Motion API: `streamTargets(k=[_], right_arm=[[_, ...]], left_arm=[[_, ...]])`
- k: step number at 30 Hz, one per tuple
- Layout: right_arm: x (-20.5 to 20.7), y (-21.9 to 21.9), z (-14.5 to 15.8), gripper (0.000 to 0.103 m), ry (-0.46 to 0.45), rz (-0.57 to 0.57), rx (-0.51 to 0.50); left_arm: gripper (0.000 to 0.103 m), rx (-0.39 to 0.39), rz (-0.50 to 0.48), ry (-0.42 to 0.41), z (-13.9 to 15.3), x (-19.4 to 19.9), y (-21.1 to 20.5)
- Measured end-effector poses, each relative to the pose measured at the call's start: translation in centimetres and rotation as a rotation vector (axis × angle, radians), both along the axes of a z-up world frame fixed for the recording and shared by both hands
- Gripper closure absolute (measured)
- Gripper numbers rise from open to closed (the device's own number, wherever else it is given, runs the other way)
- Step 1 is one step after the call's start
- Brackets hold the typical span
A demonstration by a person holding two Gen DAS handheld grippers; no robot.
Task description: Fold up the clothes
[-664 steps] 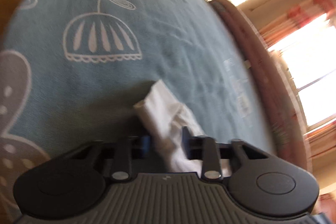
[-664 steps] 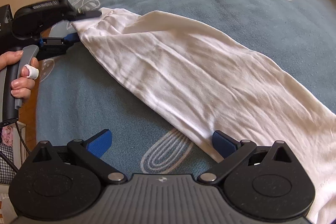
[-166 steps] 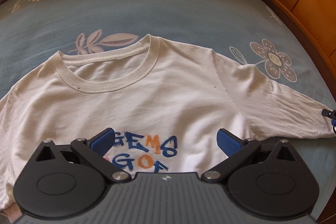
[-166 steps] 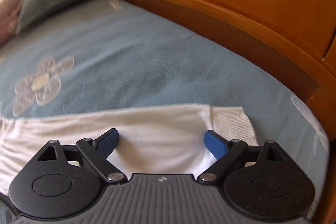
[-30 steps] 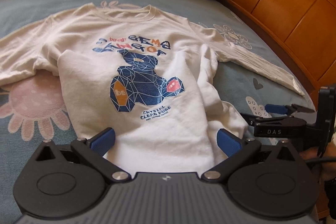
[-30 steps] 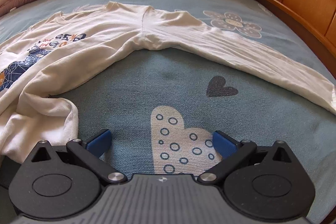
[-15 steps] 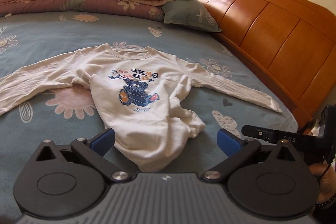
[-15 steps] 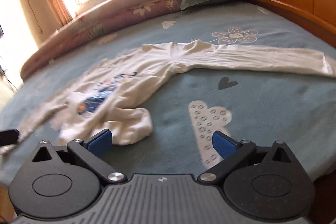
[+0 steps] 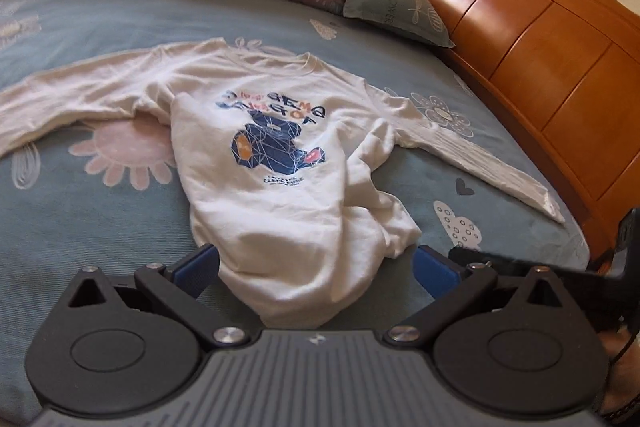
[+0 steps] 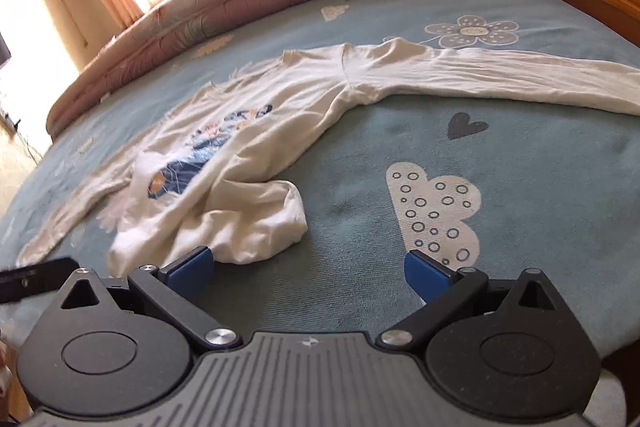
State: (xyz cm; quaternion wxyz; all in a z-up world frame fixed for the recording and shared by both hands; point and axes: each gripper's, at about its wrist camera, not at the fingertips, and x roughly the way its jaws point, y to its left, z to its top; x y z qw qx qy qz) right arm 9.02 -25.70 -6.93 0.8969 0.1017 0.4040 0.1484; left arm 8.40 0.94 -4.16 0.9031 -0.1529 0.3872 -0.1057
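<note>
Both tongs (image 9: 316, 265) (image 10: 306, 265) released and pulled back; shirt (image 9: 280, 163) now spread on bed (image 10: 540, 167), near hem bunched, folding unstarted.

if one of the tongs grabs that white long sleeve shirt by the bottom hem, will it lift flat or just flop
Likely flop: the white shirt already lies bunched and creased at its hem, so it looks soft and limp. The long sleeve would probably trail and drag across the bedsheet. It seems thin, so probably light.
</note>
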Motion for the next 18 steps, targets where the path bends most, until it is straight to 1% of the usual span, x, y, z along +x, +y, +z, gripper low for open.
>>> streamTargets(k=[3, 5, 8, 10, 14, 16, 18], right_arm=[[1.0, 0.9, -1.7, 0.000, 0.019, 0.040, -0.089], [1.4, 1.0, -3.1, 0.000, 0.054, 0.052, -0.113], [0.7, 0.9, -3.8, 0.000, 0.007, 0.079, -0.127], [0.3, 0.8, -4.0, 0.000, -0.019, 0.105, -0.139], [-0.3, 0.7, -4.1, 0.000, -0.047, 0.164, -0.161], [-0.3, 0.7, -4.2, 0.000, -0.051, 0.175, -0.168], [-0.2, 0.9, -4.1, 0.000, -0.051, 0.175, -0.178]], left_arm=[[0.001, -0.025, -0.010, 0.035, -1.6, 1.3, -0.3], [0.001, -0.039, -0.003, 0.066, -2.8, 1.7, -0.3], [0.001, -0.067, 0.026, 0.115, -4.5, 1.8, 0.2], [0.001, -0.091, 0.039, 0.125, -5.0, 1.4, 1.0], [0.001, -0.100, 0.077, 0.116, -3.5, 1.0, 4.0], [0.001, -0.084, 0.115, 0.078, -2.1, 1.2, 6.4], [0.001, -0.072, 0.181, 0.051, -0.9, 1.9, 9.7]])
